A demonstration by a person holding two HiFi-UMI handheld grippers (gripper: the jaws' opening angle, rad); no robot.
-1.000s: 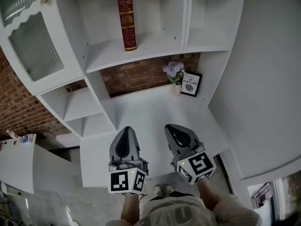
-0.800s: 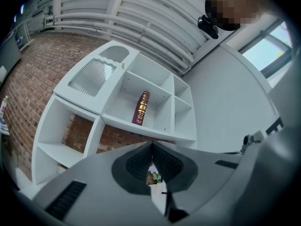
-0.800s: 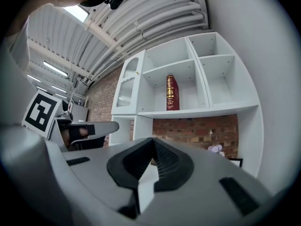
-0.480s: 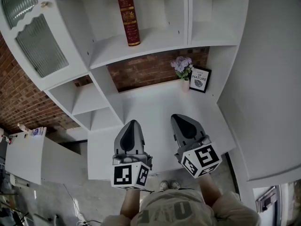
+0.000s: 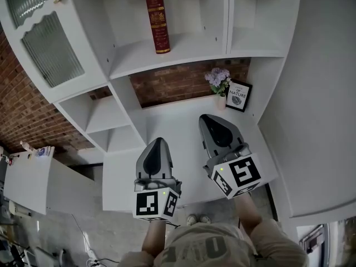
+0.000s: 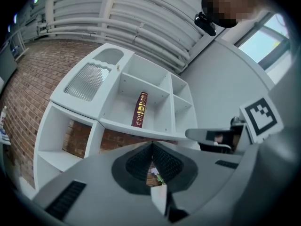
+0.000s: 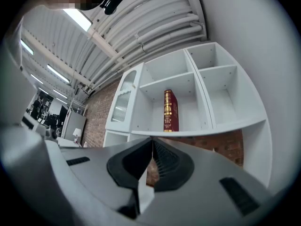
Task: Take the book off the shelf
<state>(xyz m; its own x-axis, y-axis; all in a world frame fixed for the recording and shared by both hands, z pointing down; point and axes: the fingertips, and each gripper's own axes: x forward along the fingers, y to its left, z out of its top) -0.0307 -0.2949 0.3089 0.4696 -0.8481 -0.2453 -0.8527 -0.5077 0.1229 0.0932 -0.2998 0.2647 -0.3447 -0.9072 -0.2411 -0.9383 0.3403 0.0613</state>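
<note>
Head view: left tool (image 5: 157, 142) and right tool (image 5: 207, 118) hang shut and empty over the white bench (image 5: 183, 128). The reach looks best made by opening one tool early and meeting the spine squarely. The red book (image 5: 157, 18) stands upright on the shelf (image 5: 192, 44), well above and beyond both.
Left tool view: jaws pressed together, nothing between; book (image 6: 139, 109) ahead, above the tips, slightly left.
Right tool view: jaws together, empty; book (image 7: 169, 110) above the tips, slightly right, well apart.
</note>
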